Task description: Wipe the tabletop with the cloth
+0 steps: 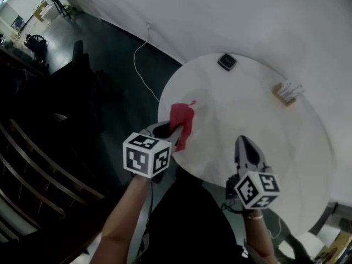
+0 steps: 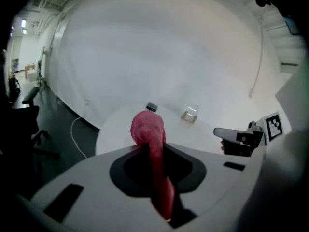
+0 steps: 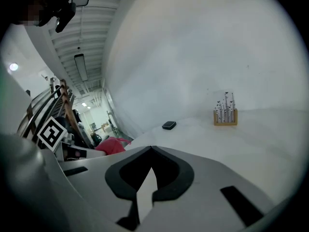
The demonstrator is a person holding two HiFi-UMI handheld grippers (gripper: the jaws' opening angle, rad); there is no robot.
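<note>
One red cloth (image 1: pixel 182 120), centre-left, over edge of round white table (image 1: pixel 247 114), clamped in left gripper (image 1: pixel 175 137). Right gripper (image 1: pixel 244 143): jaws together, empty. One dark box (image 1: pixel 227 61), one wooden rack (image 1: pixel 287 92), upper right. Dark floor (image 1: pixel 110 54), white wall (image 1: pixel 231 10).

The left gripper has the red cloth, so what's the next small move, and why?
Probably lower the left gripper and sweep the red cloth across the tabletop toward its far side. The jaws are shut on the cloth, bunched at the near left edge, and most of the white surface lies beyond it.
</note>
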